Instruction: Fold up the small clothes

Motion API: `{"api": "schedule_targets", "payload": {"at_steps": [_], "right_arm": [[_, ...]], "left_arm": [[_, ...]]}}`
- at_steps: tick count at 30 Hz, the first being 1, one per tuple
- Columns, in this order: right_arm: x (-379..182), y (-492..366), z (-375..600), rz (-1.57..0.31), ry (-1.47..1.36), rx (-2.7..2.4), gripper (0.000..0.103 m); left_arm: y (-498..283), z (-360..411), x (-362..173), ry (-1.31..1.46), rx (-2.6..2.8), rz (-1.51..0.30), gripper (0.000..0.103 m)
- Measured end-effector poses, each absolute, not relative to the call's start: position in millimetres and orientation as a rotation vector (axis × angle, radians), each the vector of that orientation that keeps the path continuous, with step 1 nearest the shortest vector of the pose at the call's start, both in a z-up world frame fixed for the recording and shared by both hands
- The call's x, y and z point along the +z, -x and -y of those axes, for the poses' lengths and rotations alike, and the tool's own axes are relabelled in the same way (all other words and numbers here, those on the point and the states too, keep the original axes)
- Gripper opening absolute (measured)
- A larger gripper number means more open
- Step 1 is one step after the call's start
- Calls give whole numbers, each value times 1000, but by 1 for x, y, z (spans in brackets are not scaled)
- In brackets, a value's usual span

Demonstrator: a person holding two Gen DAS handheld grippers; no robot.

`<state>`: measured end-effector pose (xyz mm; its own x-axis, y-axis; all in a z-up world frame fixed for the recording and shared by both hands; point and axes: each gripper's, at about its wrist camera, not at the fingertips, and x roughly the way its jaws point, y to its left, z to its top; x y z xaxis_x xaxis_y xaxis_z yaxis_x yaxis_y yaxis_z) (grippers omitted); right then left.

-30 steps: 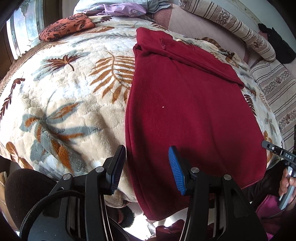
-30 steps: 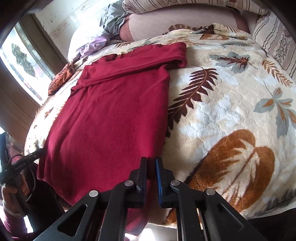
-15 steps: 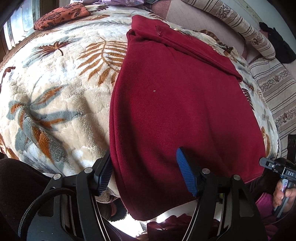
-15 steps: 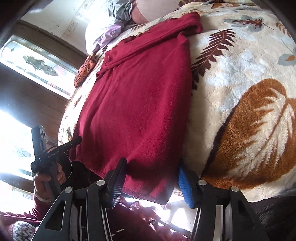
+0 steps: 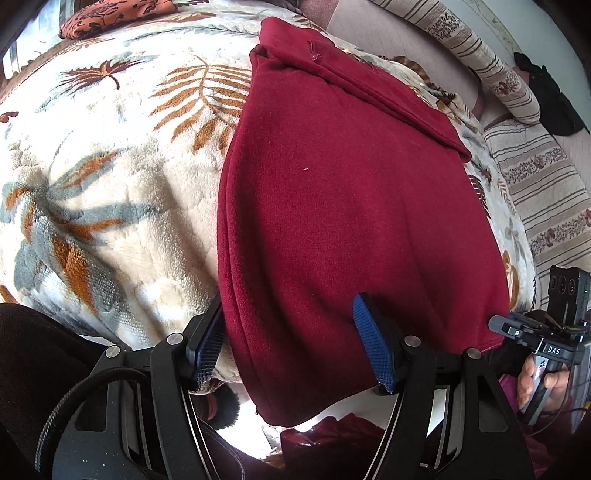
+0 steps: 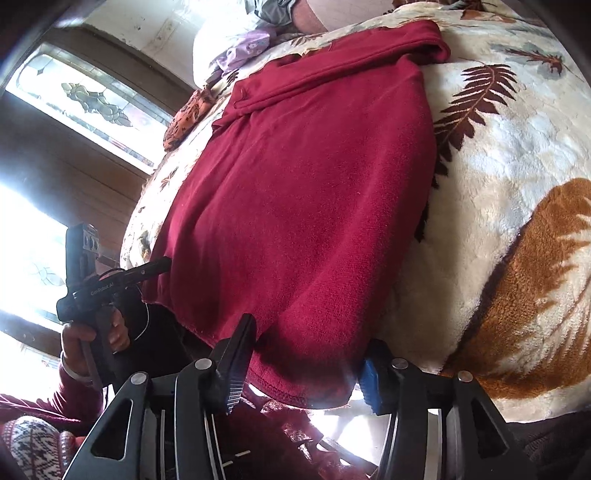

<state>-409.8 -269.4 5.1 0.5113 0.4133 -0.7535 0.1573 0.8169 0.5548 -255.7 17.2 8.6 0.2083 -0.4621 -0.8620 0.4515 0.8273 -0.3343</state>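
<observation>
A dark red fleece garment (image 5: 343,206) lies flat on a leaf-print blanket (image 5: 110,177), its near hem hanging over the bed's front edge. It also shows in the right wrist view (image 6: 310,206). My left gripper (image 5: 291,347) is open, its jaws standing on either side of the garment's near left hem corner. My right gripper (image 6: 303,373) is open, its jaws on either side of the near right hem corner. The far end of the garment is folded over in a band.
The blanket (image 6: 517,184) covers the bed. An orange patterned cushion (image 5: 110,14) and a window lie at the far left. Striped pillows (image 5: 491,62) lie at the far right. A purple cloth (image 6: 243,51) lies by the headboard.
Both grippers moved in to the garment's near hem. The right gripper, shut a second ago, opened. The left stayed open and now straddles the hem corner.
</observation>
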Motion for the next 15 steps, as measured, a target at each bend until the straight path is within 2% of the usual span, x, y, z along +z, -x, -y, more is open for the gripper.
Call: {"api": "schedule_targets", "payload": {"at_steps": [15], "right_arm": [[2,411,274,-1024,-667,173,50]], "left_arm": [[266,-2,6,-91,-589,-1162,67]]}}
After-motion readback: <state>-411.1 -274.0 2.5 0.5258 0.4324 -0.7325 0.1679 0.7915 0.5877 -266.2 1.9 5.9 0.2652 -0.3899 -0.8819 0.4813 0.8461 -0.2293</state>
